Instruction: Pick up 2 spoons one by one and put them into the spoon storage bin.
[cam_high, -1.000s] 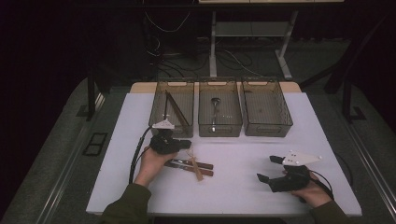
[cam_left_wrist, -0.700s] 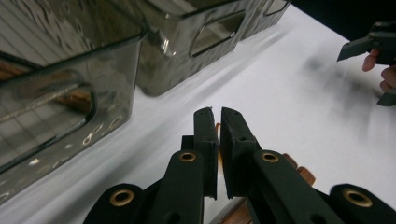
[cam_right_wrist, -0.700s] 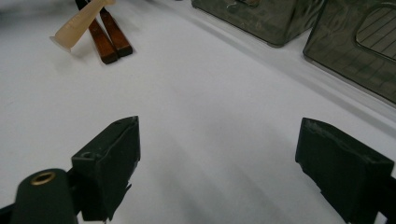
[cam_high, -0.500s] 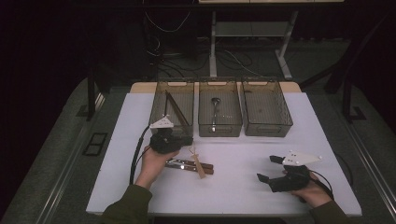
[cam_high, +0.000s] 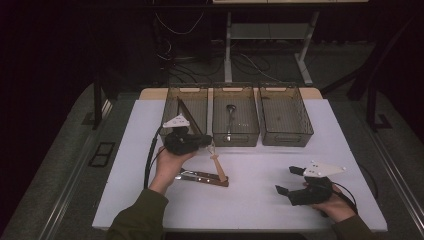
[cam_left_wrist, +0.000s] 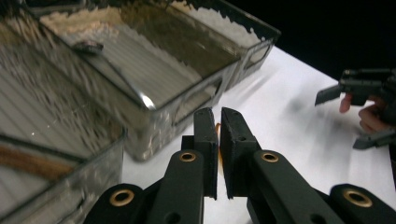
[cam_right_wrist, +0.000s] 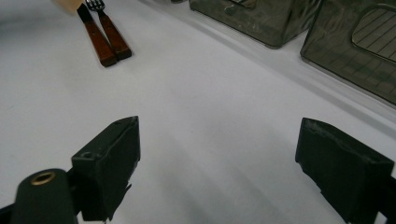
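Lifted off the table since a second ago, the left gripper (cam_high: 207, 143) now holds a light wooden utensil (cam_high: 218, 167) clamped near the bins (cam_high: 185, 131), sorting under way, while the right gripper (cam_high: 290, 181) rests with jaws wide apart

Left gripper (cam_left_wrist: 218, 140): matt black plastic jaws, brass-coloured rivets, closed on a thin pale wooden utensil (cam_high: 218, 166). Right gripper (cam_high: 290, 181): same matt black plastic, pale grey plate on top. Bins (cam_high: 285, 131): smoky translucent plastic, glossy, ribbed floors. Spoon (cam_high: 229, 116) in the middle bin: shiny metal. Cutlery (cam_high: 202, 177) near the tabletop's front edge: reddish-brown wooden handles, metal ends. Tabletop (cam_high: 250, 200): white, smooth, matt.
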